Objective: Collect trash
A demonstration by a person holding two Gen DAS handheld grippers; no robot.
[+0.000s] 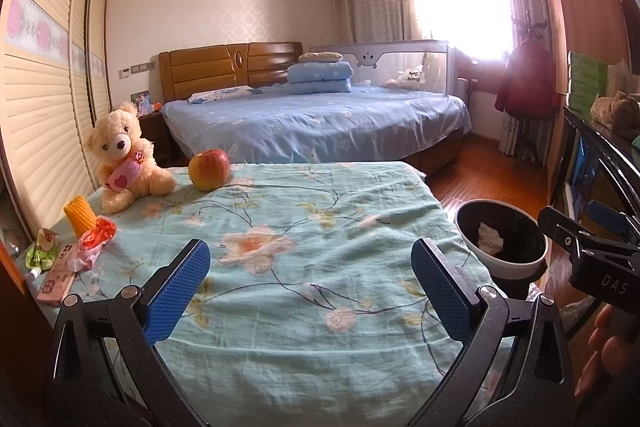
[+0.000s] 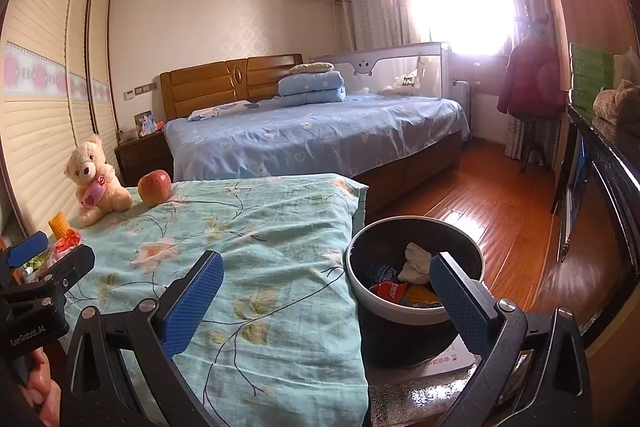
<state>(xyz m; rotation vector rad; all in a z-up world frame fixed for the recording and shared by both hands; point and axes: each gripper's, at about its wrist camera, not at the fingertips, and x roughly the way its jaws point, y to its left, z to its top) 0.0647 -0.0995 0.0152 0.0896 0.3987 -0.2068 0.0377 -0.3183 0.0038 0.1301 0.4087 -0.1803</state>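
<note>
**Wrappers Far Left of Left Gripper**

Left wrist: left gripper spread wide, empty; red wrapper and green pouch far left, bin right.

Right wrist: right gripper wide, empty, beside bin; left nearer.

Readable text, both wrist views:

- "DAS" in pale capitals on the black body of the right gripper, seen at the right edge of the left wrist view.
- "GenRobot.AI" in small white letters on the black body of the left gripper, at the left edge of the right wrist view.
- Dark script lettering on the mesh panel of the bed guard rail; looks like two short words, too small to read surely.
- Red characters on a white card under the trash bin; not legible.
- Pink phone case: markings only, no readable text.
</note>
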